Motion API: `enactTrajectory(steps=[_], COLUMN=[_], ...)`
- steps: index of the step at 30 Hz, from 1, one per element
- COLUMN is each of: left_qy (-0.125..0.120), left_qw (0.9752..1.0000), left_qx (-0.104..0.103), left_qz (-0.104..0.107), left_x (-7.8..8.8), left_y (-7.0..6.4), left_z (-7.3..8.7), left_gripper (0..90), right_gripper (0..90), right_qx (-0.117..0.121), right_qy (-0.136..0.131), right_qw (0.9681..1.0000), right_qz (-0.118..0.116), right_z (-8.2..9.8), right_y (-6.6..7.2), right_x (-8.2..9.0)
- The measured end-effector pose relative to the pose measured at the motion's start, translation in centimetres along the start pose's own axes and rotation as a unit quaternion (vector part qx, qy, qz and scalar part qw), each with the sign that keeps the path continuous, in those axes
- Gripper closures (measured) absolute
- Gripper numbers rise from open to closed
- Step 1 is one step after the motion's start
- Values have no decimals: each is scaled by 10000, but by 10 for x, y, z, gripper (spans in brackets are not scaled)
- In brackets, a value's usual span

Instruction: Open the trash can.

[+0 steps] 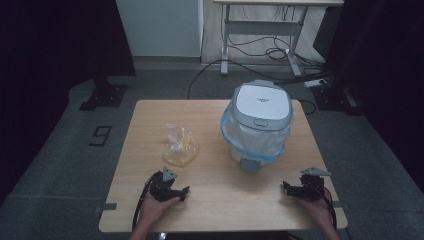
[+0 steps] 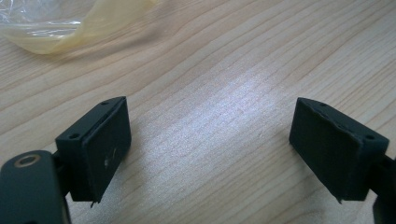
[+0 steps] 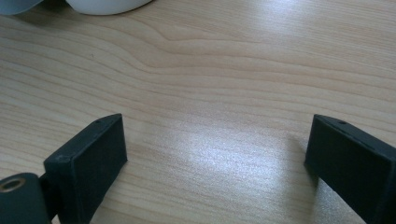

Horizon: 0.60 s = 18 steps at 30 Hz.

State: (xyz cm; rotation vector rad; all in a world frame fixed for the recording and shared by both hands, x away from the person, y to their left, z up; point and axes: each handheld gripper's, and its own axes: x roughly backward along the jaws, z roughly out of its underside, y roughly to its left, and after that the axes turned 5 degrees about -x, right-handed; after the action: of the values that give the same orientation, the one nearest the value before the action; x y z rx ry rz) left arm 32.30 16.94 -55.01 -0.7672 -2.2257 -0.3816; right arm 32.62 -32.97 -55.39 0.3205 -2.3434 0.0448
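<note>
Crumpled plastic bag (image 1: 180,145), clear with a yellowish tint, lies on the table's left half, just ahead of my left gripper (image 1: 170,189) and well apart from the bin. In the left gripper view its glossy, wrinkled edge (image 2: 56,25) sits at top left, not between the jaws. Thin film, floppy, no fixed shape; I'd expect it to slip and bunch when pinched.

White trash bin (image 1: 260,122) stands upright right of centre, closed flat lid with grey rim, rounded-square shape. A white liner with a pale blue edge is folded out over its rim and hangs down the sides. Its smooth white base (image 3: 105,4) peeks in at the top of the right gripper view.

Left gripper: jaws wide apart, nothing between them, low over bare wood. Right gripper (image 1: 303,187): same, spread wide, holding nothing, near the table's front right corner. Pads are matte black, flat, blocky.

Progress, my read: nothing started. Bag not grasped, lid shut. Left to do is likely grabbing the bag, opening the bin, dropping it in.

Table (image 1: 215,200) is light wood-grain laminate, smooth, slight sheen.
</note>
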Motion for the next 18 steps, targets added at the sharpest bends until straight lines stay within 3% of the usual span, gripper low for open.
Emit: enactTrajectory(steps=[6,18], left_qy=[1,5], left_qw=[10000,9999], left_qx=[40,73], left_qz=[-32,-69], left_x=[0,2], left_y=[1,6], left_z=[0,2], left_gripper=[134,136], right_gripper=[112,239], right_qx=[-132,-204], right_qy=[-81,-143], right_qw=[9998,9997], right_qz=[125,74], right_z=[0,1], right_y=[-2,-7], right_x=[1,6])
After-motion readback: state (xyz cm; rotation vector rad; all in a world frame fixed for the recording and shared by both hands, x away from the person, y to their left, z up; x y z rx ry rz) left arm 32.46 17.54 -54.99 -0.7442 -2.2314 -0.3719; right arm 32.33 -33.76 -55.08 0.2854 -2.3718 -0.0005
